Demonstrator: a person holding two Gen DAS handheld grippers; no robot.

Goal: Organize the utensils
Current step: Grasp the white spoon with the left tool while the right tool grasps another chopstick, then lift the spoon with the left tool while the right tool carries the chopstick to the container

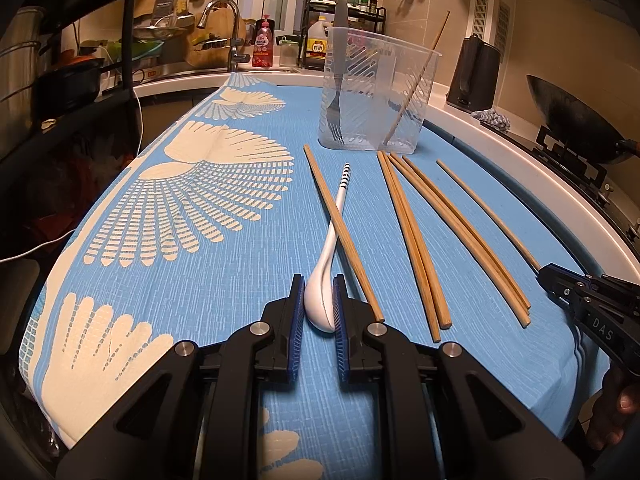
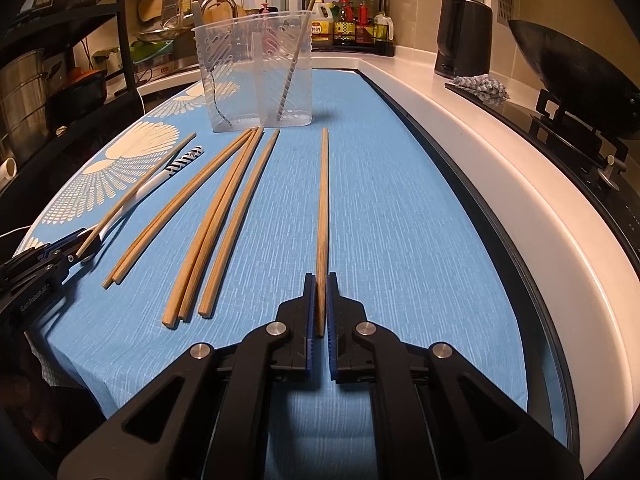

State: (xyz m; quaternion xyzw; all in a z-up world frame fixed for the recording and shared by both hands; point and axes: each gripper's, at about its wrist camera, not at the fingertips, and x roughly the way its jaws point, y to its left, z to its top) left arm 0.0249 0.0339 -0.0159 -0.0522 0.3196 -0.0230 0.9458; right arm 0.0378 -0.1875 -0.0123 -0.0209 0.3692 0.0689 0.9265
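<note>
Your right gripper (image 2: 319, 308) pinches the lone chopstick (image 2: 322, 200) lying on the blue cloth (image 2: 400, 240); your left gripper (image 1: 318, 304) clamps the white spoon (image 1: 326, 264). You're at pickup: next, lift both toward the clear holder (image 2: 256, 76).

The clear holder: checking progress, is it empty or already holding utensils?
Not empty. The clear holder stands upright with a fork in one compartment and a chopstick leaning in the other.
</note>
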